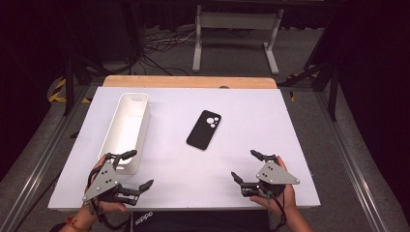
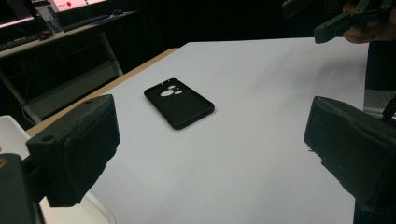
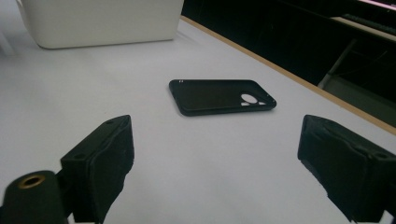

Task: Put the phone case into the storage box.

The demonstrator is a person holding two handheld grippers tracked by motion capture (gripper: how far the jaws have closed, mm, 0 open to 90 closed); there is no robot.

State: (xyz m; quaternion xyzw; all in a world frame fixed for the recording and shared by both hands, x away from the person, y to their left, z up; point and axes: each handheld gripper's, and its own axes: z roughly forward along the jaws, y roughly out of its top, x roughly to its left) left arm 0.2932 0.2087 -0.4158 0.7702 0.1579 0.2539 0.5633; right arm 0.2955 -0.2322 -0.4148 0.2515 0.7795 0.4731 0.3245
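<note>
— So, where on the desk [image 1: 270,101]?

— Black phone case [image 1: 204,129] lying flat near the middle, camera cut-outs toward twelve o'clock, slightly tilted. White bin [image 1: 126,131] at nine o'clock from it, well apart. Left gripper [image 1: 131,169] at seven o'clock from the case, jaws spread wide, holding nothing. Right gripper [image 1: 247,166] at five o'clock, jaws likewise apart and empty. Neither touching the case.

— And how to handle it?

— Probably light, thin and somewhat bendy, with a matte, grippy skin; unlikely to break. Lying flat, so little edge to catch. Best taken across the two long sides near the middle, away from the cut-outs, jaws low against the desk. Too hard a squeeze likely to bow it; a corner pinch likely to let it droop or twist.
</note>
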